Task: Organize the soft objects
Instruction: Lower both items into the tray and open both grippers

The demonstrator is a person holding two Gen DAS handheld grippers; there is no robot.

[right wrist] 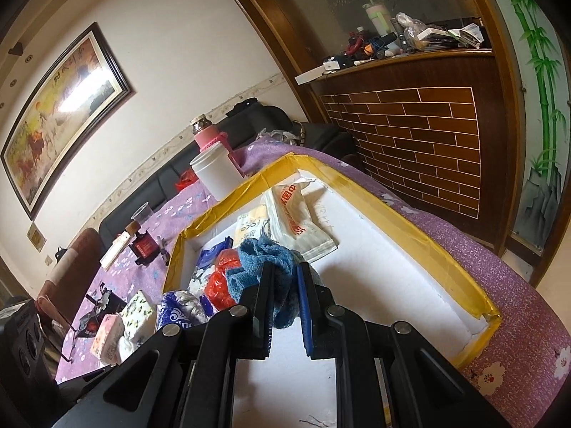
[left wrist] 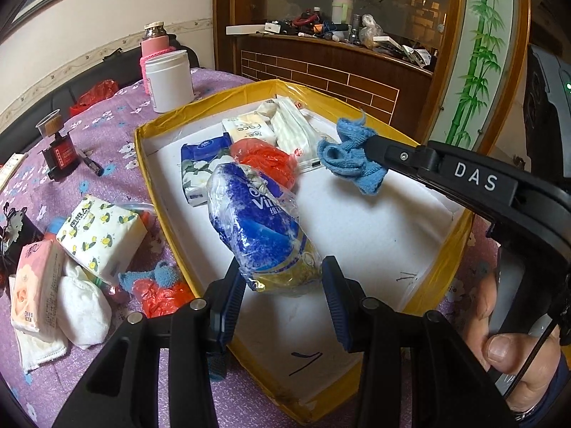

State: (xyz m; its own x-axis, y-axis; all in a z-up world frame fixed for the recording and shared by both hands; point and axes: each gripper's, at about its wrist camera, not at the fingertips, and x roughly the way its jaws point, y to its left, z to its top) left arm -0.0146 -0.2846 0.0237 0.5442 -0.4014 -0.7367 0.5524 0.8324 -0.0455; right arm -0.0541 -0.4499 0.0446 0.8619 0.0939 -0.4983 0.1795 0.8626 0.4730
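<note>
My left gripper [left wrist: 283,285] is shut on a blue and white Vinda tissue pack [left wrist: 260,228] in crinkled plastic, held over the white box with a yellow rim [left wrist: 150,164]. My right gripper [right wrist: 285,281] is shut on a blue knitted cloth [right wrist: 264,260]; it also shows in the left wrist view [left wrist: 351,157], above the box's far side. Inside the box lie tissue packs [left wrist: 249,130], a blue floral pack [left wrist: 200,167] and a red plastic bag [left wrist: 266,160].
On the purple flowered tablecloth [left wrist: 107,125] left of the box lie a lemon-print tissue pack [left wrist: 101,237], a pink pack [left wrist: 34,285], white cloths [left wrist: 82,310], a red bag [left wrist: 158,296] and a blue cloth [left wrist: 157,276]. A white jar [left wrist: 169,80] and pink flask [left wrist: 155,41] stand behind.
</note>
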